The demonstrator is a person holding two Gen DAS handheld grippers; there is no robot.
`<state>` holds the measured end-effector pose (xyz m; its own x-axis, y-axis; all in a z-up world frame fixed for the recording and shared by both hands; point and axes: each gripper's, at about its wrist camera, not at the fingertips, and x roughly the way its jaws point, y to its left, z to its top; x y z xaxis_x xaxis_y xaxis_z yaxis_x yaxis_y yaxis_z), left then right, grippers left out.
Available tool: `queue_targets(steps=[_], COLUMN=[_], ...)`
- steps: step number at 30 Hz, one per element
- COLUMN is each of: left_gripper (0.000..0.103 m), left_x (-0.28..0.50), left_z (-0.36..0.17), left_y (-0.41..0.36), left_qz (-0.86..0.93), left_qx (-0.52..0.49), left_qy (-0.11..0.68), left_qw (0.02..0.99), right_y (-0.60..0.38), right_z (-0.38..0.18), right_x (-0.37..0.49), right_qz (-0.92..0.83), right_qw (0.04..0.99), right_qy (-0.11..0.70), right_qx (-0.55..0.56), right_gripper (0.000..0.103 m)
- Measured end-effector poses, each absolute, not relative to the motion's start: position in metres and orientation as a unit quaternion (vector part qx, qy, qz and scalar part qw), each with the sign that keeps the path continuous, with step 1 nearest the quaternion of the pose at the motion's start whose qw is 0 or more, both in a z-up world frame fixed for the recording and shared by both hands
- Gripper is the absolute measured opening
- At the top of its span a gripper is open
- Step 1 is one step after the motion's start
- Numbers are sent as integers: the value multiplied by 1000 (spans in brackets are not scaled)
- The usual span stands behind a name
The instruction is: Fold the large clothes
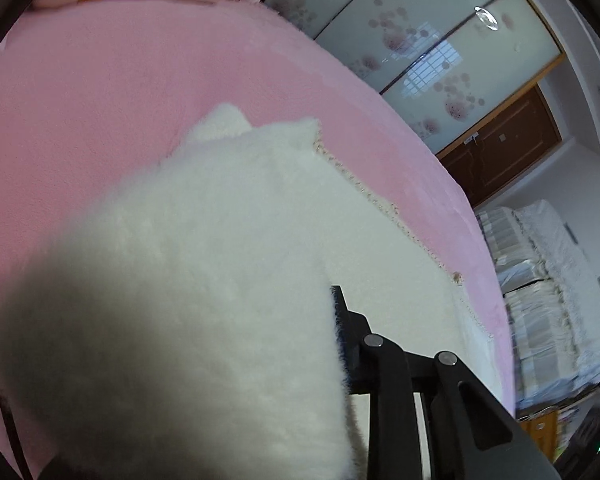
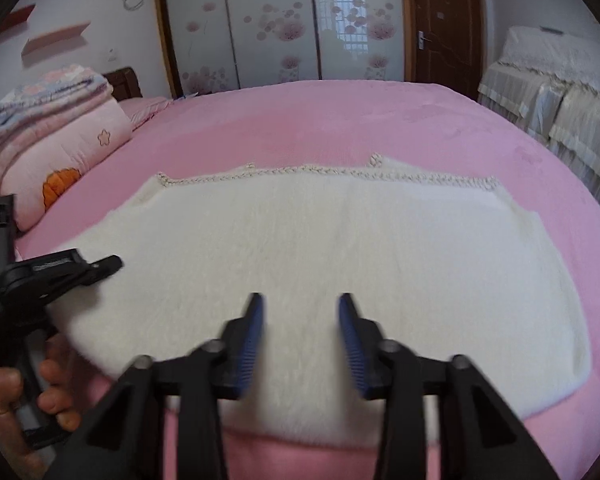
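One white fuzzy garment [image 2: 320, 264] spread flat across one pink bed [image 2: 340, 116], braided trim [image 2: 320, 172] along its far edge. Right tongs [image 2: 300, 344] hovering just above the near part of the garment, two blue-padded fingers [image 2: 252, 340] spread apart, nothing between them. Left tongs [image 2: 100, 266] seen from the right wrist view at the garment's left edge, held by one hand [image 2: 28, 392]; tip looks pressed together at the fabric. From the left wrist view, left tongs [image 1: 336, 320] with only one finger [image 1: 340, 328] visible, a raised fold of the same white fuzzy garment [image 1: 204, 280] pressed against its pad and covering the other finger; pinching the fabric, as far as can be told. Rest of garment lying on the pink bed [image 1: 100, 100] beyond. One stack of folded quilts [image 2: 56, 136] at the bed's left end. Three floral sliding wardrobe panels [image 2: 272, 20] behind the bed, one brown door [image 2: 440, 20] beside them. One lace-covered piece of furniture [image 2: 556, 92] at right.
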<state>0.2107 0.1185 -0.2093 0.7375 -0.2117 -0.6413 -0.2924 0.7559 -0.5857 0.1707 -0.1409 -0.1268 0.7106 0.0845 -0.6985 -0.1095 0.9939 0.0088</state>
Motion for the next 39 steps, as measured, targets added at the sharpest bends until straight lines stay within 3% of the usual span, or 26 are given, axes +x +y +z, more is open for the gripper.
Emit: queue_targets(steps=[5, 8, 13, 23, 26, 28, 34, 39], left_gripper=[21, 21, 21, 21, 21, 21, 21, 21], left_x=[205, 207, 201, 210, 218, 223, 242, 239], left_z=[-176, -154, -112, -53, -53, -60, -140, -148], left_y=[107, 87, 49, -69, -109, -135, -227, -236], left_qz=[32, 30, 9, -125, -157, -175, -200, -181], left_qx=[-306, -268, -211, -105, -77, -67, 6, 34], left_qy=[331, 317, 281, 265, 276, 284, 390, 383], left_qw=[892, 909, 936, 950, 945, 940, 899, 905], right_y=[-128, -127, -126, -185, -228, -261, -348, -381], right_z=[-131, -163, -170, -176, -175, -167, -154, -155], right_x=[205, 224, 220, 225, 215, 193, 126, 100], right_qz=[72, 85, 96, 169, 199, 182, 50, 20], right_qw=[921, 897, 897, 873, 834, 833, 867, 866], right_qy=[380, 430, 427, 434, 441, 427, 422, 435], right_qx=[-49, -54, -62, 143, 266, 300, 260, 247], right_gripper=[8, 7, 7, 7, 1, 3, 4, 1])
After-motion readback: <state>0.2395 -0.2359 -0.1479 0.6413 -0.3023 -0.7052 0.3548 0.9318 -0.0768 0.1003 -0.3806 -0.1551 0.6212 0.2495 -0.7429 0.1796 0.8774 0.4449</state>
